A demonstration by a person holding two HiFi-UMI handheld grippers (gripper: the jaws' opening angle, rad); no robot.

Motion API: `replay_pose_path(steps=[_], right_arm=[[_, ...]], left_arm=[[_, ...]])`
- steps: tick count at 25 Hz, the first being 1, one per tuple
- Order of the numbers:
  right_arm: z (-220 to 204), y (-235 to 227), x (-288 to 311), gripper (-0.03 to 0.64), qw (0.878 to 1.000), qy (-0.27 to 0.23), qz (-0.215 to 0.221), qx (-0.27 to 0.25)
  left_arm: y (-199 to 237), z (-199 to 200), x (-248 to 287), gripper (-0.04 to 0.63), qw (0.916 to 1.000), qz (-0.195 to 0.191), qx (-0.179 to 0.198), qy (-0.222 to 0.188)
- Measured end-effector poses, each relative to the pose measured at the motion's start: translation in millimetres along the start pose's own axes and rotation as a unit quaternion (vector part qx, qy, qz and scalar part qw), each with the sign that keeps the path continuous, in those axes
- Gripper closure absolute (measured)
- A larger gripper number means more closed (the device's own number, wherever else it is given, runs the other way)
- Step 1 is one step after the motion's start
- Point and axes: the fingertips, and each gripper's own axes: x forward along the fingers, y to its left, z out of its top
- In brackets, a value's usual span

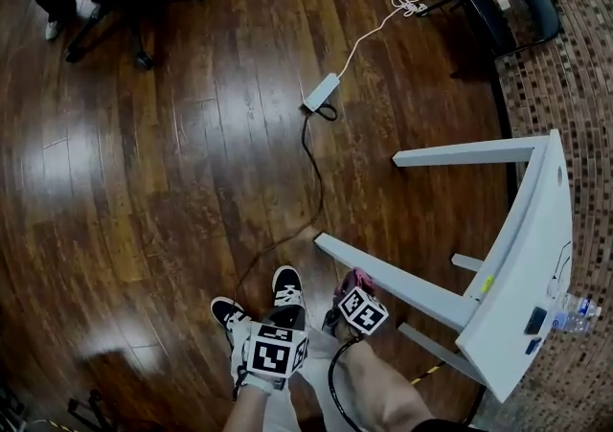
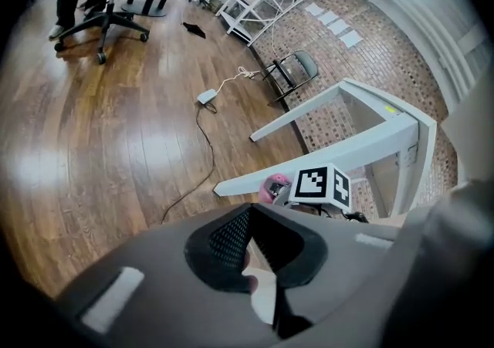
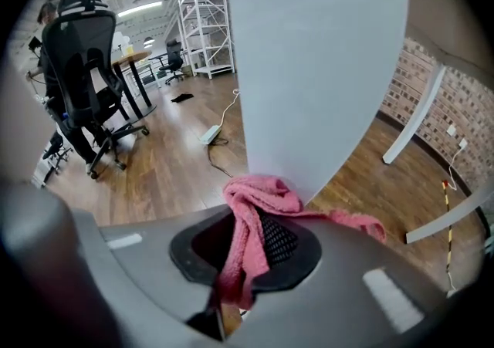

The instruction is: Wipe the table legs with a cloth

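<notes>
Though barely seen overhead, pink cloth, clamped in right hand-held gripper

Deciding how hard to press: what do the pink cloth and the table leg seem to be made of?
The cloth looks like soft looped fabric, terry-like, going by its fuzzy nap and limp folds. The table leg has a smooth, matte, pale grey-white coat, flat with crisp edges; it could be painted metal or wood, and the pictures don't show which.

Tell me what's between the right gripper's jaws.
A pink cloth, pinched there and bunched up against the white table leg. The cloth hides the patch of leg behind it.
</notes>
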Motion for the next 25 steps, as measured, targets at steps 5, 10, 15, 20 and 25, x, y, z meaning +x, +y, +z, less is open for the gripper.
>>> replay_pose_path(steps=[5,10,15,20,25], right_arm=[[-31.9,-2.7,57.8,0.575,1.000,0.002,-0.018,-0.009],[-63.0,-8.4,113.4,0.575,0.999,0.005,-0.020,-0.028],[-93.5,-14.8,159.8,0.575,0.999,0.011,-0.039,-0.011],[-113.9,-15.1,202.5,0.575,0.999,0.011,-0.045,-0.010],[-128.9,2.2,219.8,0.575,0.999,0.011,-0.036,-0.017]], left_arm=[[69.4,-14.8,11.9,0.595,0.9993,-0.003,0.033,0.016],[146.8,-27.5,32.6,0.595,0.9989,0.008,0.035,0.028],[176.8,-40.5,69.1,0.595,0.9956,0.005,0.077,0.052],[180.6,-53.0,97.8,0.595,0.9932,-0.006,0.100,0.059],[190.8,-61.2,125.2,0.595,0.9956,-0.006,0.077,0.053]])
